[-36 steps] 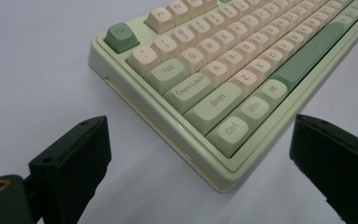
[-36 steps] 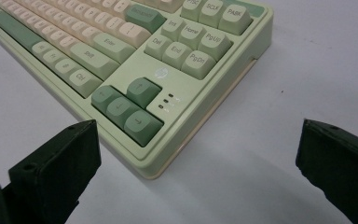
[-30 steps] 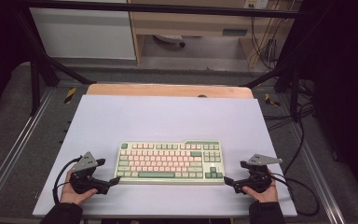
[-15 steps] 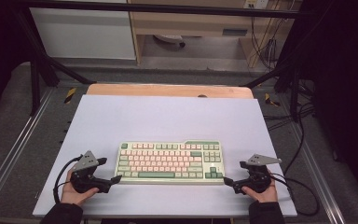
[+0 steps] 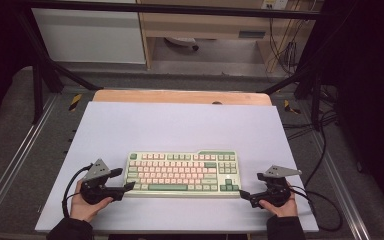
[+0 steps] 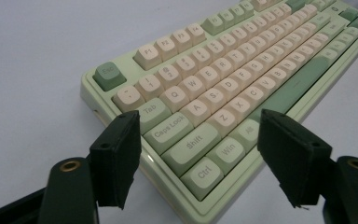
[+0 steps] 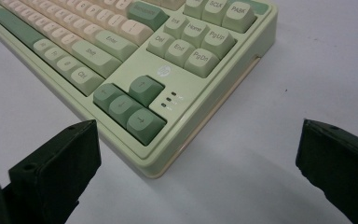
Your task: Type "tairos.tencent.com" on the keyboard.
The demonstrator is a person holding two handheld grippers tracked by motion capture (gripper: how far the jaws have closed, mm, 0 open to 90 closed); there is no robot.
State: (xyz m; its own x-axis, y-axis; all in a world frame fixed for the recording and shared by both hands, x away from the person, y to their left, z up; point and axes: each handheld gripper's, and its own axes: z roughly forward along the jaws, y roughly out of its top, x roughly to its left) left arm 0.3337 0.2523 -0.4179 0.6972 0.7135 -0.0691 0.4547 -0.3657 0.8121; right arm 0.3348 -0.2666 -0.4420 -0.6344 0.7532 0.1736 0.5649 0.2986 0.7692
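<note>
A pale green keyboard [image 5: 182,173] with cream and green keys lies flat near the front of the lavender table [image 5: 180,125]. My left gripper [image 5: 124,179] is at its front left corner. In the left gripper view that corner, with Ctrl and Shift [image 6: 200,140], sits between the jaws of my left gripper [image 6: 203,137]. These jaws have just been closing, and I see no pad pressing on the case. My right gripper [image 5: 247,189] stands open just off the front right corner. In its own view the right gripper [image 7: 198,151] is spread wide, and the arrow keys [image 7: 130,105] lie ahead.
A wooden board [image 5: 180,96] borders the table's far edge. Metal frame rails run along both sides, and black cables [image 5: 325,150] hang at the right. Bare table surface lies behind the keyboard. A person's hands hold both grippers at the front edge.
My left gripper has edged slightly right, up to the keyboard's corner. The right gripper and the keyboard have kept still.
</note>
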